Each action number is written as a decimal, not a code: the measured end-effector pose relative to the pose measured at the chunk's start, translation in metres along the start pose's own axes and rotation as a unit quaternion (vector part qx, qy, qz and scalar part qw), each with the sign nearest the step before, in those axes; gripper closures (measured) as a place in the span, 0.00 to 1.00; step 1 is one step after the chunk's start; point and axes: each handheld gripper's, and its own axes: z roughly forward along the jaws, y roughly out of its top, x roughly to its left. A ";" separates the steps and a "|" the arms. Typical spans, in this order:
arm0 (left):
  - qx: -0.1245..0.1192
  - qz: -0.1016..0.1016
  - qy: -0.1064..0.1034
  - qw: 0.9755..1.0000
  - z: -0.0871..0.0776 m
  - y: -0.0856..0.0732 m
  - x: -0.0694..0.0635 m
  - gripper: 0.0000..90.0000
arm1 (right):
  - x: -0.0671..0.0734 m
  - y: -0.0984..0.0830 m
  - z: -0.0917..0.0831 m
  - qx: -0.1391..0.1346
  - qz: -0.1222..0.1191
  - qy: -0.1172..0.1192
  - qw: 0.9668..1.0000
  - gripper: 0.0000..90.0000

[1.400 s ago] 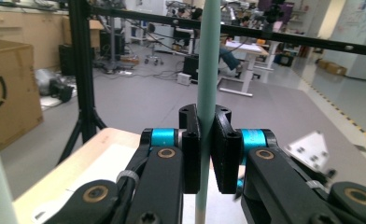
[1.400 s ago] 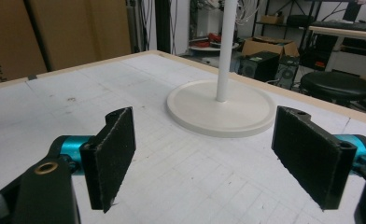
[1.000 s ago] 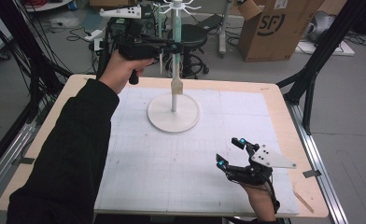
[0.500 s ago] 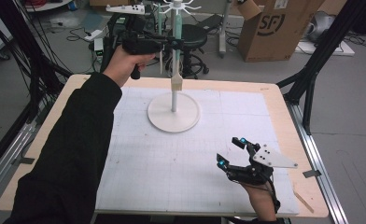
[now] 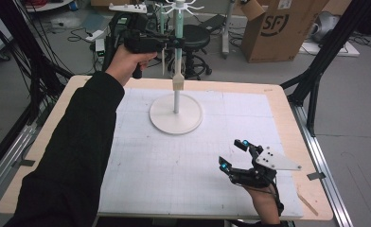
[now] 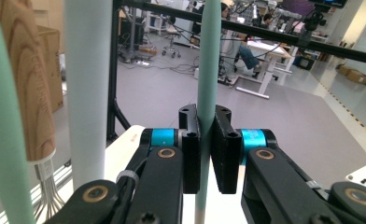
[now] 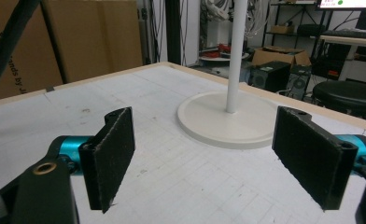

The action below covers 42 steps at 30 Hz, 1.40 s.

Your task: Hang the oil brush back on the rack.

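Note:
A white stand point(image 5: 176, 115) with a round base and a hook crown at the top rises from the table's far middle. Utensils hang from it. One has a mint-green handle point(image 5: 178, 28) and a beige head point(image 5: 177, 82). My left gripper point(image 5: 174, 43) is held high beside the pole and is shut on that green handle point(image 6: 207, 70), pads pressed on both sides. A wood-handled brush point(image 6: 24, 84) and the white pole point(image 6: 87, 93) hang close by. My right gripper point(image 5: 234, 153) hovers low over the table's near right, open, nothing between its pads point(image 7: 113, 154). The stand's base point(image 7: 228, 121) lies ahead of it.
A white gridded mat point(image 5: 174, 165) covers the wooden table point(image 5: 287, 118). A second green-handled utensil point(image 5: 162, 19) hangs to the left of the pole. A cardboard box point(image 5: 278, 28), a stool and black frame bars stand beyond the table.
My left hand has edged slightly to the right toward the pole, still gripping the green handle. The right gripper has kept still.

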 end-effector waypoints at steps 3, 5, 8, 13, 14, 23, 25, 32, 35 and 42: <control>0.000 0.007 0.001 1.000 0.000 -0.001 -0.002 0.92 | -0.001 -0.001 -0.001 0.000 0.003 -0.001 1.000 0.22; -0.005 0.011 0.006 1.000 0.000 -0.001 -0.004 0.86 | -0.002 -0.001 -0.002 -0.001 0.003 -0.004 1.000 0.22; -0.013 0.020 0.015 1.000 -0.002 -0.004 -0.009 0.69 | -0.002 -0.001 -0.003 -0.002 0.004 -0.006 1.000 0.22; -0.023 0.025 0.054 0.998 -0.014 -0.014 -0.017 0.41 | -0.004 -0.002 -0.006 -0.002 0.005 -0.012 1.000 0.22; -0.024 0.028 0.059 0.998 -0.018 -0.017 -0.020 0.39 | -0.005 -0.003 -0.007 -0.004 0.002 -0.016 1.000 0.22; -0.043 0.030 0.082 0.995 -0.054 -0.067 -0.038 0.25 | -0.010 -0.007 -0.011 0.001 0.005 -0.036 0.999 0.22; -0.052 0.031 0.082 0.995 -0.063 -0.085 -0.043 0.25 | -0.011 -0.009 -0.010 0.006 0.008 -0.037 0.999 0.22; -0.058 0.044 0.097 0.993 -0.087 -0.145 -0.061 0.24 | -0.016 -0.015 -0.007 0.017 0.012 -0.043 0.999 0.22; -0.065 0.046 0.109 0.991 -0.095 -0.169 -0.069 0.21 | -0.018 -0.016 -0.006 0.021 0.010 -0.045 0.999 0.22; -0.071 0.052 0.139 0.986 -0.112 -0.216 -0.090 0.18 | -0.019 -0.020 -0.009 0.027 0.009 -0.055 0.998 0.21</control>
